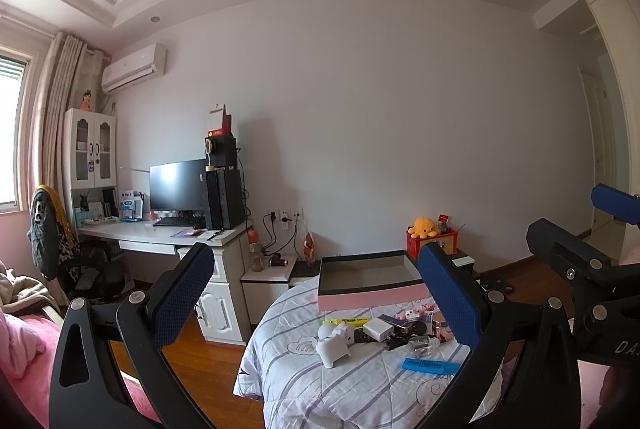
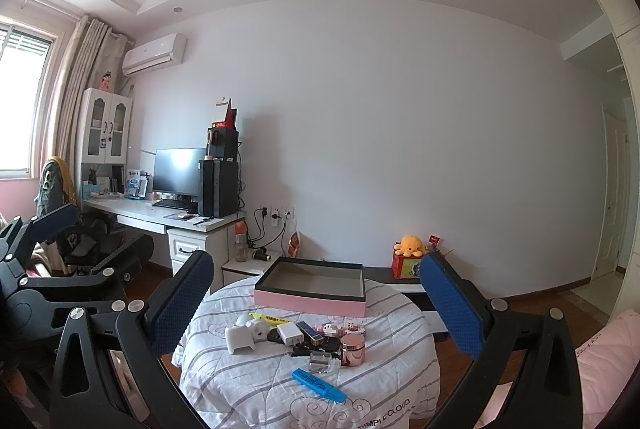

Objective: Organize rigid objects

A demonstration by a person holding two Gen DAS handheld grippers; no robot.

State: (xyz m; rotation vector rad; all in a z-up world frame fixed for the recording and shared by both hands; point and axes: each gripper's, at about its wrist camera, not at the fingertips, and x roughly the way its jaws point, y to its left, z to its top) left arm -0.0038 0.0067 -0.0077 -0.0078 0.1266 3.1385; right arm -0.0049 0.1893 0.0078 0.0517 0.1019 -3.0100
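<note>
The left gripper [image 1: 316, 293] and right gripper [image 2: 318, 303] both hang level with jaws spread wide and nothing between the pads, short of the clutter. Nearest on the striped cover [image 2: 248, 381] lies a blue marker [image 2: 319, 380]. Behind it sits a clear glass block [image 2: 323, 362] beside a rose-gold jar [image 2: 353, 349]. Further back, in a loose cluster: a white holder [image 2: 239, 339], a white charger [image 2: 291, 334], a dark flat device [image 2: 310, 331], small pink toys [image 2: 340, 329] and a yellow marker [image 2: 272, 319]. Beyond them the open pink box [image 2: 310, 302] stands empty, well apart from the blue marker. Past the cover, an orange octopus plush [image 2: 409, 245] sits on a red box [image 2: 404, 265] near the wall; far left are a desk [image 2: 160, 215] and a monitor [image 2: 178, 171]
</note>
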